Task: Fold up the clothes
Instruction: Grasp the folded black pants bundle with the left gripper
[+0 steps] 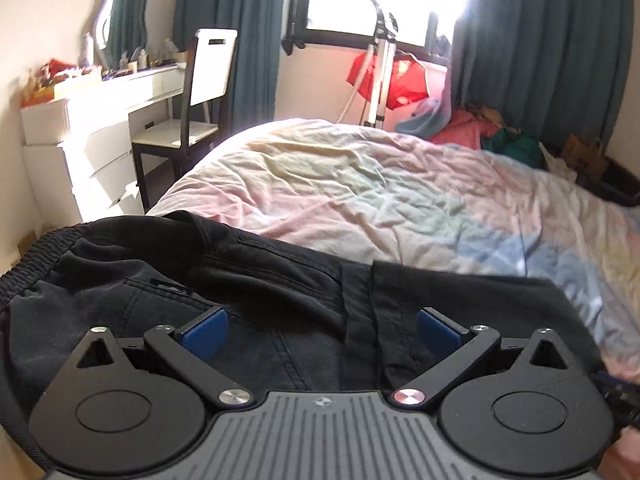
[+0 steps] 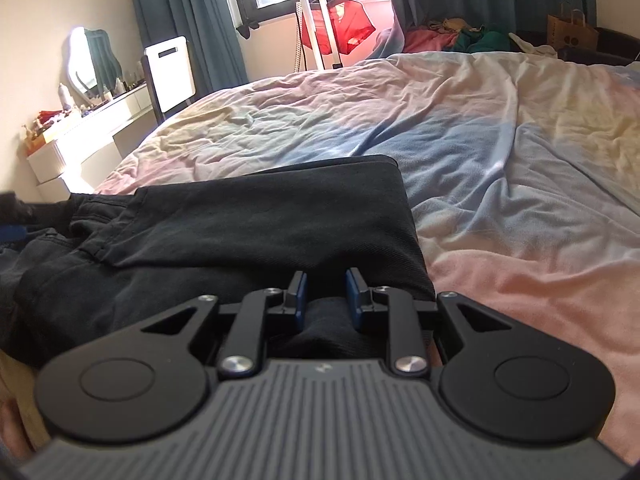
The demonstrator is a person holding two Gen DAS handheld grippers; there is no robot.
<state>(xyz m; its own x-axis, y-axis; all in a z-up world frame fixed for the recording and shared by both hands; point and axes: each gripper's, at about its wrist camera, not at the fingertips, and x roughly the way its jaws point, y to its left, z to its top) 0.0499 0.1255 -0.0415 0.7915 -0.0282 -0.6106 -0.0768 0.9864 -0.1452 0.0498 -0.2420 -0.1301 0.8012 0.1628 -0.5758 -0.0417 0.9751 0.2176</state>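
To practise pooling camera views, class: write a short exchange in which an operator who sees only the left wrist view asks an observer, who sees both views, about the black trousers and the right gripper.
Operator: My left gripper is open over the black trousers. Is the right gripper holding anything?
Observer: Yes. Its jaws are nearly closed on a raised fold of the trousers.
Operator: Where does the cloth end on that side?
Observer: In a straight folded edge that lies flat on the pastel bedspread, just to the right of that gripper.
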